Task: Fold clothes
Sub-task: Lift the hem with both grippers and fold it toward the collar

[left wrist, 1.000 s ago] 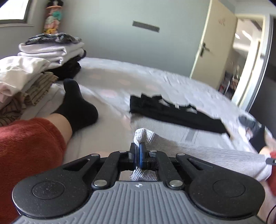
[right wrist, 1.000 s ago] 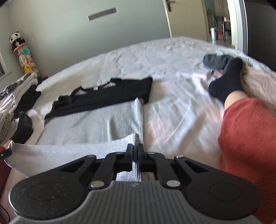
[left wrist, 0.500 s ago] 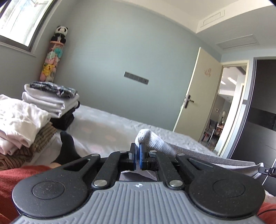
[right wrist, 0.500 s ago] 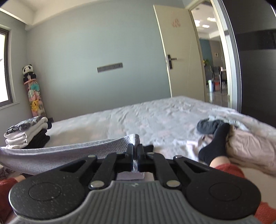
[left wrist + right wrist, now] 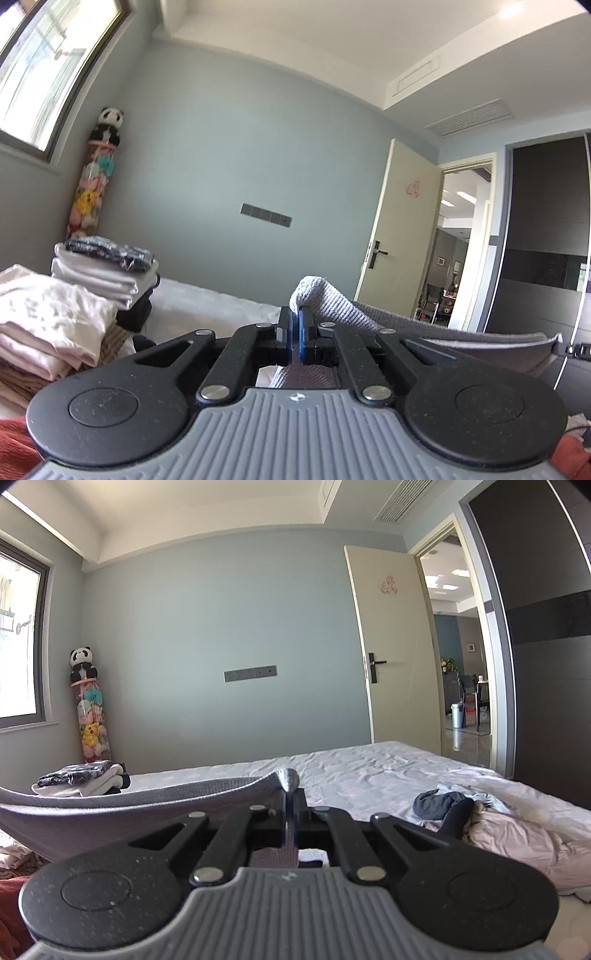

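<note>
A grey ribbed-knit garment point(image 5: 424, 325) hangs stretched in the air above the bed point(image 5: 369, 771), its top edge sagging in a shallow curve between two pinched corners. One corner bunches up at the closed left tool point(image 5: 294, 325), the other at the closed right tool point(image 5: 290, 801); its lower part is out of sight.
</note>
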The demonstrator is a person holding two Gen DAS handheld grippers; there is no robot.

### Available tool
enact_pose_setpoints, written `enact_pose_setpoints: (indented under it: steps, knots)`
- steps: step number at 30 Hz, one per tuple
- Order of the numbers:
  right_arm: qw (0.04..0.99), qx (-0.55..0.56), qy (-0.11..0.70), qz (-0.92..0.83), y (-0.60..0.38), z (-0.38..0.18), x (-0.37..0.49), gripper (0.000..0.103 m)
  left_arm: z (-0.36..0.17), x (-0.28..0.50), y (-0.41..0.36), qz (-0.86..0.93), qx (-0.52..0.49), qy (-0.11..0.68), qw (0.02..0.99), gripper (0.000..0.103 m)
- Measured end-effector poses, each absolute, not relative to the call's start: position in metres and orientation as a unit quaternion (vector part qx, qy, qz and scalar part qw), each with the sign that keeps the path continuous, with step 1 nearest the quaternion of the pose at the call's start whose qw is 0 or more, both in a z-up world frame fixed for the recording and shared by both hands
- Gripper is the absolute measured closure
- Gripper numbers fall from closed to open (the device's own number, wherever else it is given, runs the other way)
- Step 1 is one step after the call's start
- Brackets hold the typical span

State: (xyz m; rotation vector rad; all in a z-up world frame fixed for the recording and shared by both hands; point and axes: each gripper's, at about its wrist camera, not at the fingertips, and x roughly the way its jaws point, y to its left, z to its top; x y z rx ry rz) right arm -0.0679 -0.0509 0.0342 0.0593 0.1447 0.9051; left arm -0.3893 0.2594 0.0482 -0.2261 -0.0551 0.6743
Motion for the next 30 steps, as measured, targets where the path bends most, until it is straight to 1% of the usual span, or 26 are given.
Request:
enact_pose_setpoints:
  steps: [6, 11, 16, 21, 25, 30]
  knots:
    - [0.895, 0.009, 0.087, 0.437, -0.041, 0.016, -0.065, 0.099, 0.037, -0.365, 0.277, 0.34, -0.102, 0.026, 0.935, 0.099]
    - [0.895, 0.002, 0.116, 0.431, -0.016, -0.003, -0.039, 0.099, 0.028, -0.343, 0.294, 0.348, -0.095, 0.072, 0.93, 0.099]
    - [0.892, -0.004, 0.137, 0.431, 0.021, -0.013, -0.006, 0.099, 0.023, -0.305, 0.323, 0.351, -0.087, 0.087, 0.928, 0.099]
    - [0.889, -0.021, 0.138, 0.437, 0.067, -0.02, 0.027, 0.099, 0.014, -0.272, 0.358, 0.356, -0.085, 0.099, 0.925, 0.099]
    - [0.885, -0.041, 0.144, 0.442, 0.108, -0.029, 0.055, 0.099, -0.004, -0.241, 0.392, 0.358, -0.084, 0.126, 0.921, 0.099]
    - [0.875, -0.08, 0.168, 0.447, 0.17, -0.058, 0.095, 0.099, -0.047, -0.198, 0.44, 0.364, -0.099, 0.179, 0.908, 0.099]
